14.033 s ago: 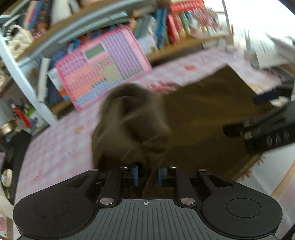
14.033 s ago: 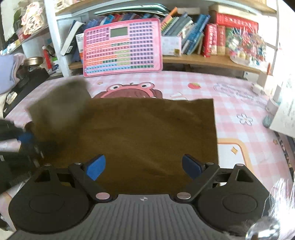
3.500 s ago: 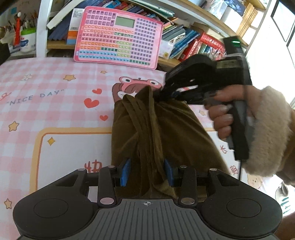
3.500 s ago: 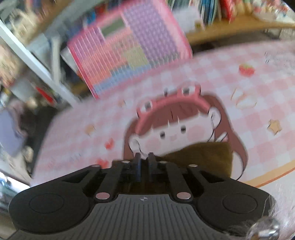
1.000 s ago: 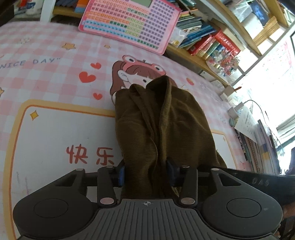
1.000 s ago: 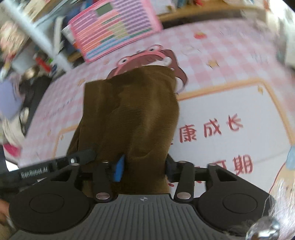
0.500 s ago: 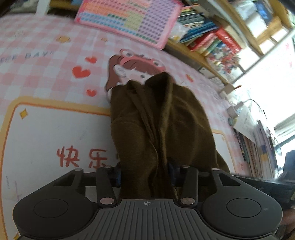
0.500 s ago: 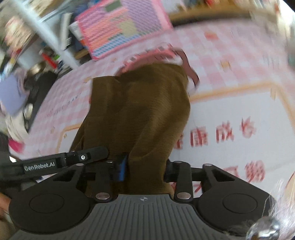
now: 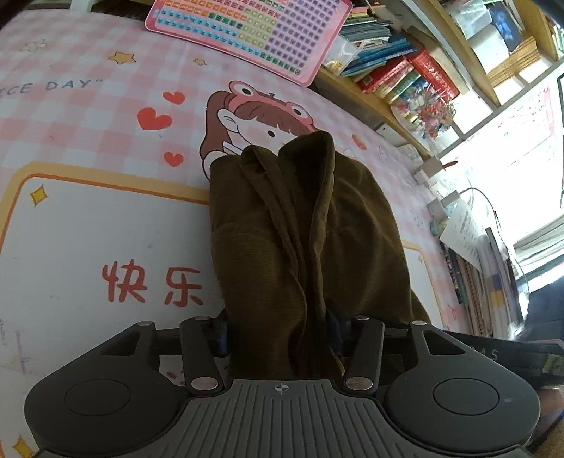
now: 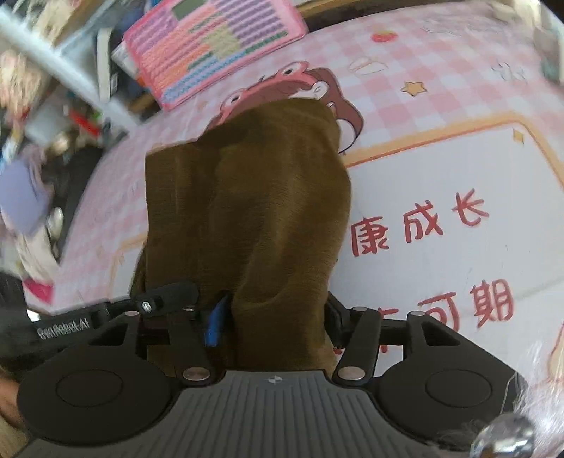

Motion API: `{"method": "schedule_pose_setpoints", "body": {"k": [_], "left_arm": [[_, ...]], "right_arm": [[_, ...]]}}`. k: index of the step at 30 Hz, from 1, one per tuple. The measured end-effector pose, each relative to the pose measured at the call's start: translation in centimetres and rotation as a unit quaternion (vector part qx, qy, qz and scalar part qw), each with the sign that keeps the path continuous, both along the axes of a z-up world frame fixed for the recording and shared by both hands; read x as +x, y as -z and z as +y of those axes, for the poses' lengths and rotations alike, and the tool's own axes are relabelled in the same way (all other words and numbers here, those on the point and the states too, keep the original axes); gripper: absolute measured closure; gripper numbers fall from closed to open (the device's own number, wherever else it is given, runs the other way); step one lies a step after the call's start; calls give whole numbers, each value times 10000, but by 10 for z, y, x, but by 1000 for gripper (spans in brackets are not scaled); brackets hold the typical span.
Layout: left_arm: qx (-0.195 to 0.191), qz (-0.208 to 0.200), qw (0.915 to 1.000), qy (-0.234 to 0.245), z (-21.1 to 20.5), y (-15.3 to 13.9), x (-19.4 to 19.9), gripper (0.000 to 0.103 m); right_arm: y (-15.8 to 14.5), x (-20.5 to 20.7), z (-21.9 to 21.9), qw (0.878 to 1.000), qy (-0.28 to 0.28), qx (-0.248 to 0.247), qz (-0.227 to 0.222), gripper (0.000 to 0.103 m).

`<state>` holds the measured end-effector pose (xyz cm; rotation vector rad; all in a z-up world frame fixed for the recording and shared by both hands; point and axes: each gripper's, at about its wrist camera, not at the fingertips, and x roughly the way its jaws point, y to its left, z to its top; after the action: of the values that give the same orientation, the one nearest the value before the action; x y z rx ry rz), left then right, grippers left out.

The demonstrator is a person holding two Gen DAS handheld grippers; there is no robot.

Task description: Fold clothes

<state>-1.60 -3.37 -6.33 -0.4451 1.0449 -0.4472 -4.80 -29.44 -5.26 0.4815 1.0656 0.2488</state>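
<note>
A dark olive-brown garment (image 9: 303, 225) lies bunched and partly folded on the pink cartoon table mat (image 9: 88, 218). Its near end runs between the fingers of my left gripper (image 9: 282, 334), which is shut on it. In the right wrist view the same garment (image 10: 246, 204) runs between the fingers of my right gripper (image 10: 275, 317), which is also shut on its near end. The two grippers hold that end side by side; the left gripper's finger (image 10: 169, 292) shows just left of the right one. The far end rests on the mat's cartoon girl print.
A pink chart board (image 9: 246, 31) leans against a bookshelf with books (image 9: 398, 74) at the back. Papers and cables (image 9: 469, 225) lie at the table's right side. Clutter (image 10: 35, 197) sits at the table's left edge.
Both grippers still hold the garment's near end. The views have shifted slightly, the grippers drawing closer together; the cloth stays bunched lengthwise on the mat.
</note>
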Motion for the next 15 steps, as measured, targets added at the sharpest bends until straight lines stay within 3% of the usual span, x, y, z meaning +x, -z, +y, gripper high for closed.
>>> {"method": "schedule_pose_setpoints", "body": {"k": [3, 5, 9, 15], "left_arm": [[124, -150, 9998, 48, -5, -4, -4, 64], [242, -350, 9990, 98, -8, -11, -9, 68], [407, -727, 9964, 162, -12, -26, -19, 69], [358, -1111, 9931, 135, -10, -43, -31, 69]], "right_arm": [[-9, -3, 10, 9996, -134, -176, -192, 71], [-19, -9, 21, 9971, -345, -482, -472, 74], [-37, -22, 32, 9900, -554, -849, -978, 75], [-50, -37, 31, 9845, -521, -914, -1403, 75]]}}
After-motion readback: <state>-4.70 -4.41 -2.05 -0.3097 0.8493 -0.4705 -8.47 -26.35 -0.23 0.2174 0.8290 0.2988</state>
